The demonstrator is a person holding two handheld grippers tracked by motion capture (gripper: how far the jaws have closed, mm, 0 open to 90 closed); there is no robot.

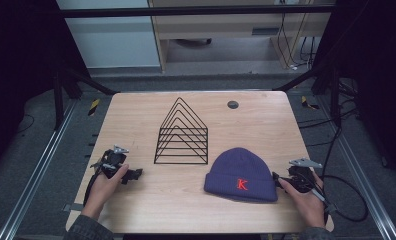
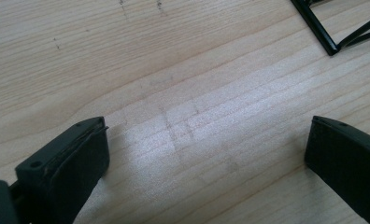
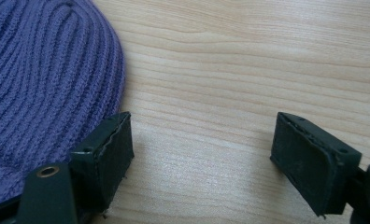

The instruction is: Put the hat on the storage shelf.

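At four o'clock on the counter (image 1: 136,200), the beanie (image 1: 241,172) is being approached by the right hand-held gripper (image 1: 281,179), jaws wide, empty; one jaw should be slid under the brim. The left hand-held gripper (image 1: 133,175) is being held wide, empty.

Light wood table (image 1: 136,120) on grey floor (image 1: 41,165), dark surrounds, wood cabinet (image 1: 226,30) at back.

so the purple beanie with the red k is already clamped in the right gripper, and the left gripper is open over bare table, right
Not quite. The right gripper is open too: in the right gripper view its jaws stand apart over bare wood, with the purple beanie lying beside one jaw, not between them. The left gripper is indeed open over the table, as the left gripper view shows.
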